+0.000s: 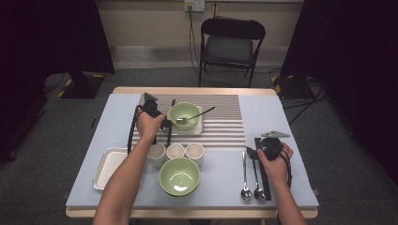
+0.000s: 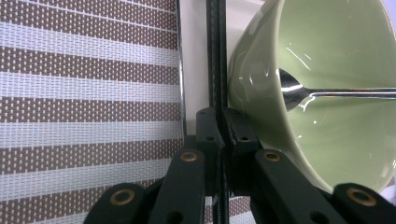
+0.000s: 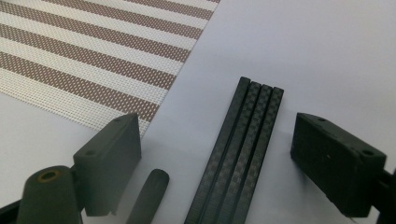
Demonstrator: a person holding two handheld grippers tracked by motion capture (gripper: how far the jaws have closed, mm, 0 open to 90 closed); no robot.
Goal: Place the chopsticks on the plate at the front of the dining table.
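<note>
Chopsticks (image 2: 215,56) are pinched upright in my left hand-held gripper (image 2: 223,140), long axis along the jaws, touching the green bowl's (image 1: 184,114) left wall on the striped mat (image 1: 225,123). Bowl lies just right of them. Right hand-held gripper (image 3: 217,154) is spread, straddling another black pair (image 3: 243,149) on the surface.

Beyond the desk (image 1: 281,117) stands a black folding chair (image 1: 231,44) on grey carpet (image 1: 56,126), with a pale wall (image 1: 150,23) and its socket (image 1: 195,4) behind the chair and dark curtains (image 1: 347,42) hanging to either side of it.
</note>
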